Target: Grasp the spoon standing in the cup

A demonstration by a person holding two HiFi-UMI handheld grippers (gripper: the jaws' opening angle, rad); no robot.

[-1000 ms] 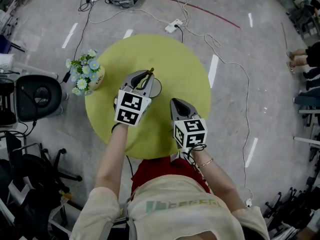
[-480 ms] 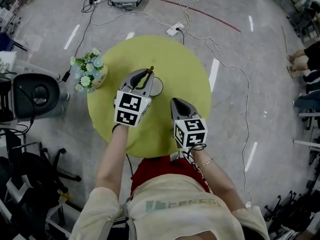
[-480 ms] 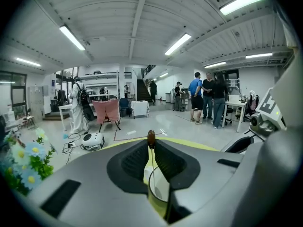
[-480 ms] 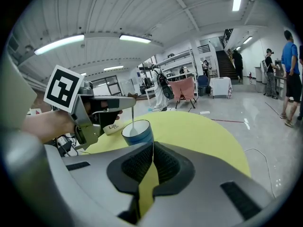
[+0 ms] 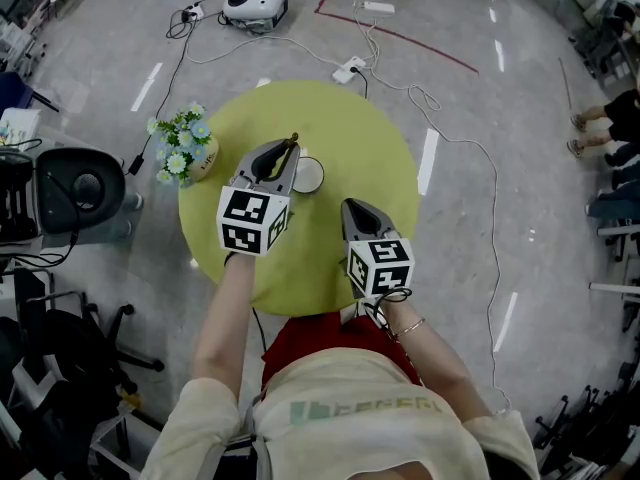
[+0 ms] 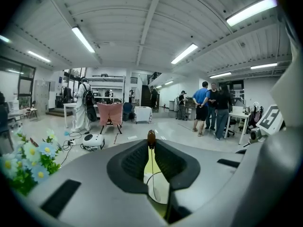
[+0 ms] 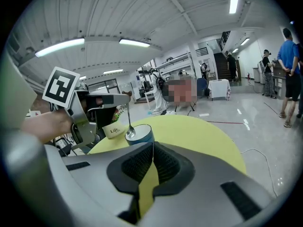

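Already | grasp: looks done, left tool [image 6: 150, 144] clamped on the spoon [image 7: 130, 133] handle | spoon: upright, bowl at rim of cup [image 7: 142, 136] on yellow surface [image 5: 350, 128] | right tool [image 7: 152, 145]: closed, empty | remaining: seemingly only lifting it clear

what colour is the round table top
Yellow-green round table, clearest in the head view.

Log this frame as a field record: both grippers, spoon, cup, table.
left gripper: shut on the spoon handle, above the cup
right gripper: shut, empty, over the table, nearer the person
spoon: upright, brown handle tip poking out past the jaws, bowl about level with the cup's rim
cup: upright on the table, blue outside
table: round, yellow-green
other: flower pot at the table's left edge
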